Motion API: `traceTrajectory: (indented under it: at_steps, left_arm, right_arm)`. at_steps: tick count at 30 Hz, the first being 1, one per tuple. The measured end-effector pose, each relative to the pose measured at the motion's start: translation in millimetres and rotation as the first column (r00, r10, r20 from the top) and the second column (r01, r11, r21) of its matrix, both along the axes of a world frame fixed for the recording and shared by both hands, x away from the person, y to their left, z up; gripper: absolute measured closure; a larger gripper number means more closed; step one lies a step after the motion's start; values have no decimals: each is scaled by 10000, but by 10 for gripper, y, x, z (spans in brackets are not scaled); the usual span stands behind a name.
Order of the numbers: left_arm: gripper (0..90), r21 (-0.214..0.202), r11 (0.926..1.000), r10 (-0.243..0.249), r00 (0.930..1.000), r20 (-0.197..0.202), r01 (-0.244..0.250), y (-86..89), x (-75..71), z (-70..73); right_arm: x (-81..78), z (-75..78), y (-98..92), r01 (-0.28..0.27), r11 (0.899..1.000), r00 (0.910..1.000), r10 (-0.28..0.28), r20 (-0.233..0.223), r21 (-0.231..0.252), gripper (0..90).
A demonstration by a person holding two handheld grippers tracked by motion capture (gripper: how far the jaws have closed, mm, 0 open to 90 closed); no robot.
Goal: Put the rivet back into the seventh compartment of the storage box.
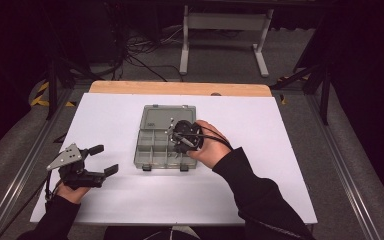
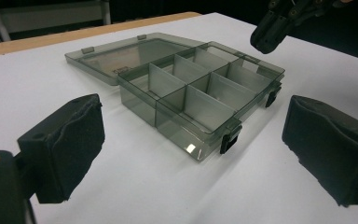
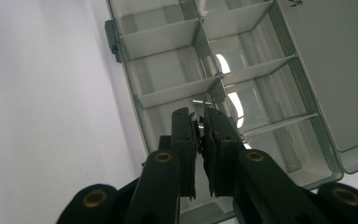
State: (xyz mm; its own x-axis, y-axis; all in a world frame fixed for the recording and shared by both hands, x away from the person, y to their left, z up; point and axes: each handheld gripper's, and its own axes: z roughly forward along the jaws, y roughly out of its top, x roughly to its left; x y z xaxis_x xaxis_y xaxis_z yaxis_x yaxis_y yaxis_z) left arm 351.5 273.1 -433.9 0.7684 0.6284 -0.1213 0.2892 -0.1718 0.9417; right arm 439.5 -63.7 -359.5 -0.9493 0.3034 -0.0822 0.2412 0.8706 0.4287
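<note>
Open compartment box (image 1: 156, 145) lies empty; right gripper (image 3: 199, 122) fingers clenched above it, left gripper (image 2: 191, 135) fingers released.

Organizer box (image 1: 156, 145) sitting mid-table, lid (image 1: 164, 118) lying open flat toward far edge, divider walls splitting tray into narrow compartments. Right gripper (image 1: 176, 136) hanging over tray's right compartments, jaws nearly together, blocking drop-in there. Left gripper (image 1: 103, 159) resting well apart on white table (image 1: 260, 150), jaws spread wide; bare surface lying between it and box.
</note>
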Motion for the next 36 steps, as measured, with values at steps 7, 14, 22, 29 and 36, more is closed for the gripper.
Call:
traceTrajectory:
  at_steps: [7, 14, 22, 29, 36]
  left_arm:
    - [62, 0, 10000, 5, 10000, -2, -5, 1, 0, 0]
    - [61, -7, 10000, 3, 10000, 7, -3, 2, 0, -1]
    - [62, -21, 10000, 2, 10000, 0, -2, 4, 0, -1]
    - [62, -28, 10000, 24, 10000, -19, -24, 2, -1, -2]
    - [61, -19, 10000, 20, 10000, -17, -20, 3, 0, -2]
  right_arm:
    - [87, -24, 9, 236, 9996, 9997, -237, 43, 153, 831]
    - [166, -94, 17, 411, 9987, 9992, -410, -27, 295, 831]
    - [177, -220, 53, 416, 9991, 9986, -413, -322, 102, 831]
    - [178, -303, 78, 380, 9993, 9979, -379, -521, 10, 831]
    - [171, -370, 116, 297, 9995, 9971, -305, -701, -113, 830]
